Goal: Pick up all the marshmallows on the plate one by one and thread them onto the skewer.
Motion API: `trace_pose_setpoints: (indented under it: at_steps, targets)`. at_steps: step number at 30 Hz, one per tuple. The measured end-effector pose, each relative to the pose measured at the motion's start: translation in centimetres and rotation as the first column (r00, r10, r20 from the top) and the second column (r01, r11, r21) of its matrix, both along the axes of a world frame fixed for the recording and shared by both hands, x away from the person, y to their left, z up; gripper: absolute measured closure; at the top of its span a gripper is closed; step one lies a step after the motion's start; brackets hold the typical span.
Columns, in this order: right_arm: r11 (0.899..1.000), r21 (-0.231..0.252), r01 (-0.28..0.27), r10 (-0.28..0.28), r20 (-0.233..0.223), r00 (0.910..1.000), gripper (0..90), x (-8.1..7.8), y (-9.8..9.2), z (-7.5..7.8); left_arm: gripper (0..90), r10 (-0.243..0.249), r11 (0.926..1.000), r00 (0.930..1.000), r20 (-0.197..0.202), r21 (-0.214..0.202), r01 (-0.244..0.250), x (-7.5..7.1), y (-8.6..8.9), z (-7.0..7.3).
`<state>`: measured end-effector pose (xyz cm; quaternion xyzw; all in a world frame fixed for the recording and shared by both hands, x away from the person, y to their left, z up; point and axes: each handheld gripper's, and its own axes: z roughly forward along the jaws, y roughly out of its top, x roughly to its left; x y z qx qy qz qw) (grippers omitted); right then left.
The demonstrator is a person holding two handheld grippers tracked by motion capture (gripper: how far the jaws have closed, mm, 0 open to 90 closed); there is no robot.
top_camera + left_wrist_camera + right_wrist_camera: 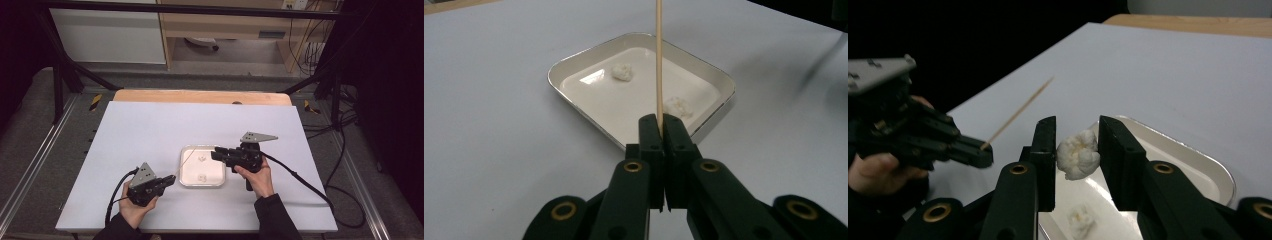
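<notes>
Gripping a skewer (659,60), left gripper (170,181) has its jaws fully closed on the stick's base; the stick runs up and out over the tray (569,62). Tray sits mid-table (150,130), just right of that gripper, nothing between them. Right gripper (1077,150), above the tray's right side, has jaws partly closed, pinching one popcorn piece (1078,154) held clear of the tray. Skewer tip and that piece are apart. Count: one skewer, one tray, three popcorn pieces – two on the tray (622,72), one gripped. Cables trail off both grippers.
</notes>
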<state>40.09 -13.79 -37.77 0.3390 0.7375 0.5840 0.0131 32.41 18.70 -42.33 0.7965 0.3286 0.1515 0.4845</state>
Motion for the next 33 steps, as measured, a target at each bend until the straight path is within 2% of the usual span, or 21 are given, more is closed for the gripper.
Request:
trace_pose_setpoints:
  at_steps: [6,8,14,16,25,33]
  targets:
    - [0.999,0.046,-0.002,0.003,-0.008,1.0000,69.3,0.6,0.5,0.7,88.3,-0.003,1.0000,0.9998,0.019,-0.009,0.004,-0.2,-0.4,0.0]
    - [0.996,0.089,-0.005,0.007,-0.024,0.9997,69.3,1.1,1.0,0.9,88.3,-0.005,0.9999,0.9997,0.024,-0.010,0.005,-0.3,-0.5,0.0]
    - [0.993,0.116,-0.011,0.016,-0.044,0.9989,69.8,1.7,1.9,1.1,88.3,-0.005,0.9999,0.9994,0.034,-0.010,0.005,-0.4,-0.6,0.0]
    - [0.989,0.145,-0.016,0.025,-0.061,0.9978,70.3,2.0,2.2,1.0,88.3,-0.004,0.9999,0.9992,0.040,-0.013,0.005,-0.5,-0.6,0.1]
    - [0.983,0.178,-0.035,0.052,-0.092,0.9944,71.0,2.3,2.4,0.8,88.3,-0.014,0.9999,0.9989,0.044,-0.009,0.015,-0.6,-0.8,0.1]
    - [0.982,0.181,-0.052,0.073,-0.113,0.9910,71.8,2.3,2.5,0.6,88.3,-0.024,0.9997,0.9980,0.059,-0.004,0.024,-0.8,-1.0,0.1]
